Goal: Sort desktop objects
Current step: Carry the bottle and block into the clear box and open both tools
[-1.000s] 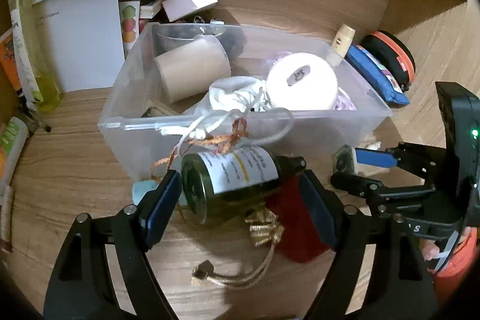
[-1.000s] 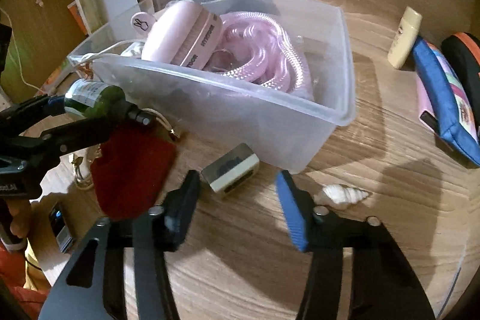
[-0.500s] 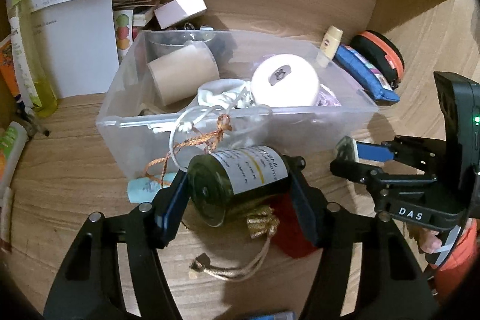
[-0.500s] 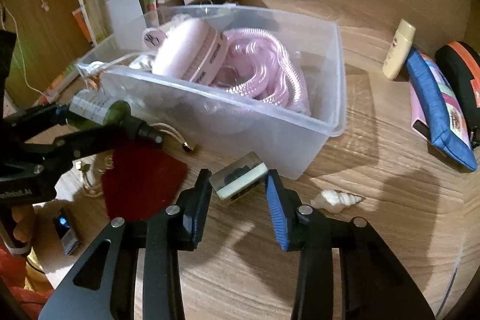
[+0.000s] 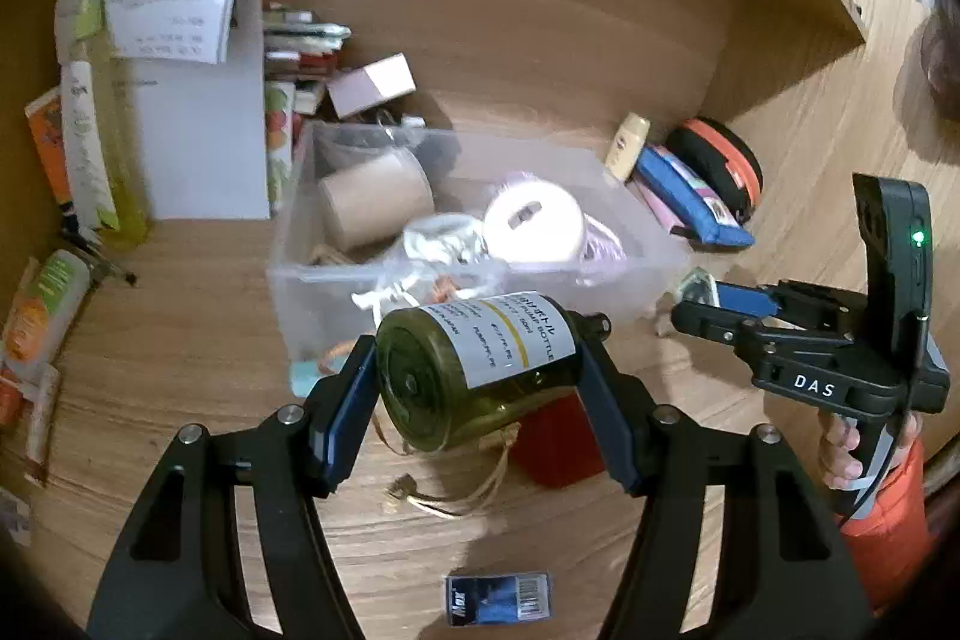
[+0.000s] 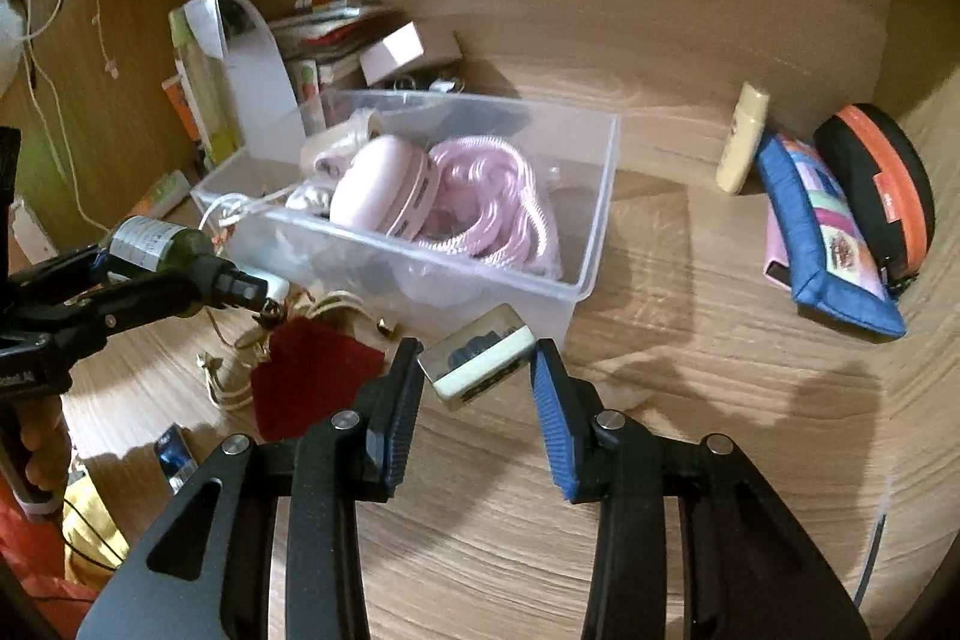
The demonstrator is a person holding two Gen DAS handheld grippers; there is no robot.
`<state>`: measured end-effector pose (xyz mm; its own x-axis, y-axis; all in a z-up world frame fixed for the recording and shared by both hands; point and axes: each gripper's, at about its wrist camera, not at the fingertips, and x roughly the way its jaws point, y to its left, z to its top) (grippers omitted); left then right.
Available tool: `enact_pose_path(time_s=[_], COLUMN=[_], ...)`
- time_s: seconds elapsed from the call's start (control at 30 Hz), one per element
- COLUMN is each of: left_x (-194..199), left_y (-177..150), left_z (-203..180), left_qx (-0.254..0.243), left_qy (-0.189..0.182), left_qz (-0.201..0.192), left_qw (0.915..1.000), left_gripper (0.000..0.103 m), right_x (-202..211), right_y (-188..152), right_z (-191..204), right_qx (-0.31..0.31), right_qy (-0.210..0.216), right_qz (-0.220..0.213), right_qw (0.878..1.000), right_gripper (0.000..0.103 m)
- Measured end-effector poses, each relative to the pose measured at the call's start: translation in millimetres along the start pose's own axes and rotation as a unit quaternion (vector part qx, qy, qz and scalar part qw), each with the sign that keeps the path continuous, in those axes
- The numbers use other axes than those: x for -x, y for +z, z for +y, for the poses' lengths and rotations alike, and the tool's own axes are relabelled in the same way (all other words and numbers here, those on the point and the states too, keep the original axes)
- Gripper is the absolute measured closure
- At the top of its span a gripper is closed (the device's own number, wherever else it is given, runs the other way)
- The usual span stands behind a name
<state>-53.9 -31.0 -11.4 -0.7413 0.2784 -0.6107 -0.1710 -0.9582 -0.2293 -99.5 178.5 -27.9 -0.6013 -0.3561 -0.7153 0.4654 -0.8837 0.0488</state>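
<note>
My left gripper (image 5: 477, 400) is shut on a dark green glass bottle (image 5: 474, 370) with a white label, held on its side above the desk in front of the clear plastic bin (image 5: 636, 274). It also shows in the right wrist view (image 6: 162, 244). My right gripper (image 6: 477, 382) is shut on a small clear-and-white block (image 6: 480, 358), lifted off the desk near the bin's front corner (image 6: 591, 274). The bin holds a pink case (image 6: 378, 190), a pink coiled cord (image 6: 492, 196), a cardboard roll (image 5: 372, 202) and a white roll (image 5: 534, 226).
A red pouch (image 6: 312, 376) with gold cord lies on the desk below the bottle. A small blue packet (image 5: 498, 598) lies near me. A cream tube (image 6: 744, 136), a blue pencil case (image 6: 828, 232) and a black-orange case (image 6: 882, 184) stand right. Books, papers and bottles crowd the back left.
My left gripper closed on the green bottle and lifted it. My right gripper closed on the small block and lifted it off the desk. Both views have risen and pulled back.
</note>
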Motion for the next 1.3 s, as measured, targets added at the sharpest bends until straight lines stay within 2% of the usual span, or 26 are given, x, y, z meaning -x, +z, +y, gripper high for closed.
enact_pose_path(time_s=[0.37,0.57,0.93,1.13,1.3], left_x=[12,1,-44,-51,-49], left_y=[32,45,54,53,52], left_z=[22,35,48,41,38], left_qx=[0.012,0.019,0.022,-0.001,-0.008], left_qy=[0.030,0.043,0.058,0.087,0.086], left_qz=[-0.051,-0.058,-0.023,-0.024,-0.021], left_qw=[0.9982,0.9972,0.9978,0.9959,0.9961], left_gripper=[0.039,0.039,0.039,0.039,0.039], right_x=[5,-2,-25,-31,-24], right_y=[16,26,40,40,38], right_z=[-6,-11,-18,-16,-11], right_qx=[0.001,-0.001,0.003,0.007,0.013], right_qy=[-0.010,-0.014,-0.016,-0.016,-0.013], right_qz=[-0.019,-0.021,-0.012,-0.007,-0.012], right_qw=[1.000,1.000,1.000,1.000,1.000], right_gripper=[0.069,0.069,0.070,0.070,0.070])
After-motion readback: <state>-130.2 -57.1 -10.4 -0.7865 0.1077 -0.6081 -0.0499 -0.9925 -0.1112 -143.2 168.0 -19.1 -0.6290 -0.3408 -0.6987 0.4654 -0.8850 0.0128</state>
